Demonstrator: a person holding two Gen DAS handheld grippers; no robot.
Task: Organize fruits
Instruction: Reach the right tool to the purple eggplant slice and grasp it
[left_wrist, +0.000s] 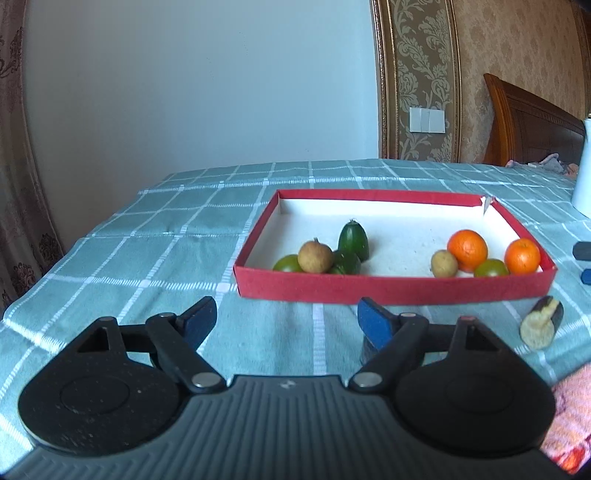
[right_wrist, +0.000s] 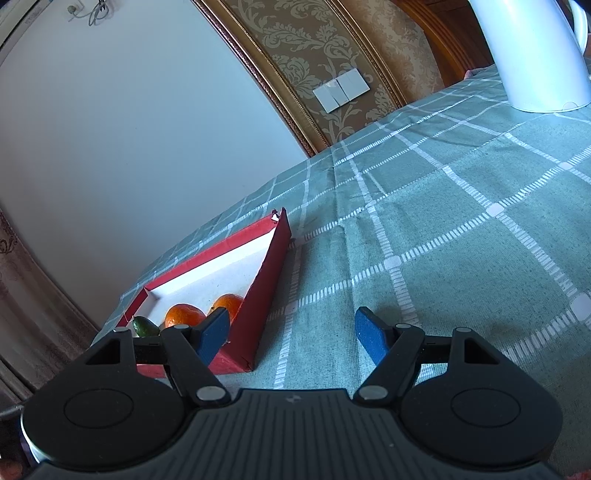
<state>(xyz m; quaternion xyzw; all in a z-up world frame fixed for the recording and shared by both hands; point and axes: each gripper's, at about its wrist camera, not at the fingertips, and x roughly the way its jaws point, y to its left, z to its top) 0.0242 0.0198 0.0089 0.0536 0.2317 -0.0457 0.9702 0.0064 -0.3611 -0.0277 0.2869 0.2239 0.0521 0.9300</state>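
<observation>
Both your grippers, L (left_wrist: 286, 319) & R (right_wrist: 291, 330), are wide, holding nothing. Fruits sit in the box (left_wrist: 391, 286), mid frame. Cut piece (left_wrist: 541, 326) lower right may roll if you bump it.

A green checked tablecloth (left_wrist: 155, 236) covers the table. A white jug (right_wrist: 535, 55) stands near its far right corner — behind it a wooden headboard (left_wrist: 532, 122). White wall switches (left_wrist: 427, 120) sit on patterned wallpaper (left_wrist: 517, 55).

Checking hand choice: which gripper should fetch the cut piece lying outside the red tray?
Probably left: the left gripper is open, facing the dark-skinned cut piece beside the red-walled tray.
</observation>
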